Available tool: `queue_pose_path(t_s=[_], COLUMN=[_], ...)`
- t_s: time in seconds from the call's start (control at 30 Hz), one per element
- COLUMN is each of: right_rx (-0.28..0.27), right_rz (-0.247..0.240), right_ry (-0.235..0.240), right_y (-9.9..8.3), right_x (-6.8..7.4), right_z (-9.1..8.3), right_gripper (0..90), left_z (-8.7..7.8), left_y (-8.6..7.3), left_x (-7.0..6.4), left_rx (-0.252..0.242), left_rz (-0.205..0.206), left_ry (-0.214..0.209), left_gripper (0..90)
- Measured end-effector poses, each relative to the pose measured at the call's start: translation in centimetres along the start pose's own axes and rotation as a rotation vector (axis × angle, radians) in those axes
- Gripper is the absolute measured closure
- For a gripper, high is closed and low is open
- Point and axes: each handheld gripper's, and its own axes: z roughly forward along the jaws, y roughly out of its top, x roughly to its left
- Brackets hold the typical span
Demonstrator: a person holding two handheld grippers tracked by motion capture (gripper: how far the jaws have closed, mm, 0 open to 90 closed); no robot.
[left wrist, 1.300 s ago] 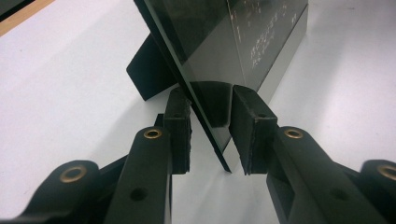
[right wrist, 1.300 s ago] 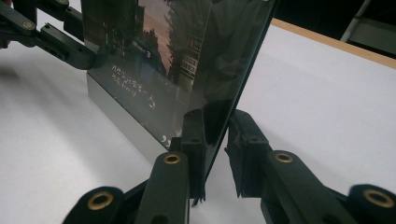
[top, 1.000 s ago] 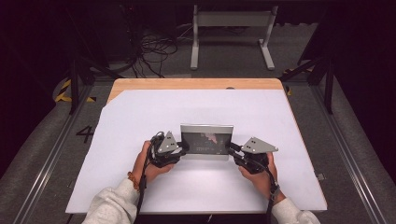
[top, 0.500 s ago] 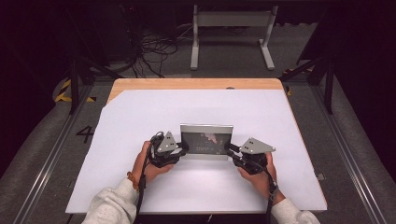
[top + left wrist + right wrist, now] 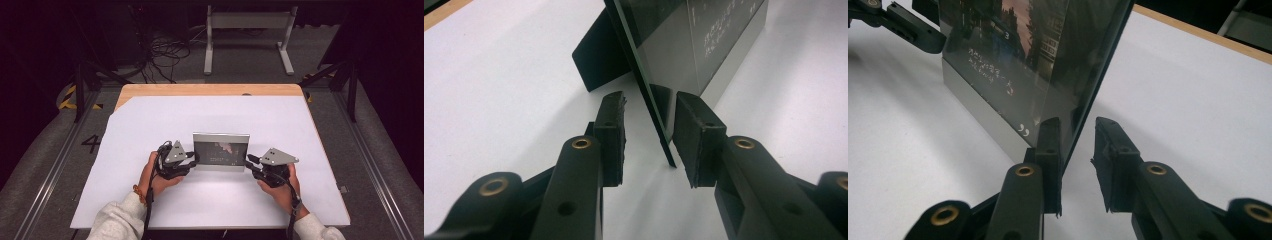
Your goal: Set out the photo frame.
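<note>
Frame standing upright near the middle of the white sheet is the thing we are working on, its dark picture side facing us and its black stand leg propping it from behind. We are bringing the left gripper in at the frame's nine o'clock edge and the right gripper in at its three o'clock edge, a hand behind each.

In the left gripper view we are seeing the jaws spread, one pad behind the glass edge and the other in front, with a gap on the back side; nothing is being pinched yet. In the right gripper view the jaws are likewise parted: the left-hand pad is lying against or just beside the frame's front face, and the other is standing apart behind the edge. So both grippers are released and straddling the frame's lower corners.

We are judging this as the grasp step, with the lift not yet begun. Next we are needing to close both pairs of jaws evenly on the thin edges, squeezing at the same moment so the frame is not tipping toward twelve o'clock or sliding on the sheet.
</note>
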Motion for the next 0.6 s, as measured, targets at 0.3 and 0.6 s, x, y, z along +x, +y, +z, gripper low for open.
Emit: queue_pose_path(t_s=[0.3,0.6], right_rx=[0.001,0.005], right_rz=[-0.019,-0.038], right_ry=[0.002,0.002], right_y=[0.1,0.1], right_x=[-0.1,0.1], right_z=[-0.7,-1.0], right_gripper=[74.9,73.8], left_z=[-1.7,-2.3], left_y=[-0.1,-0.4], left_x=[-0.1,-0.5], left_rx=[-0.019,-0.014], left_rz=[0.021,0.038], left_ry=[0.002,-0.002], left_gripper=[67.9,64.9])
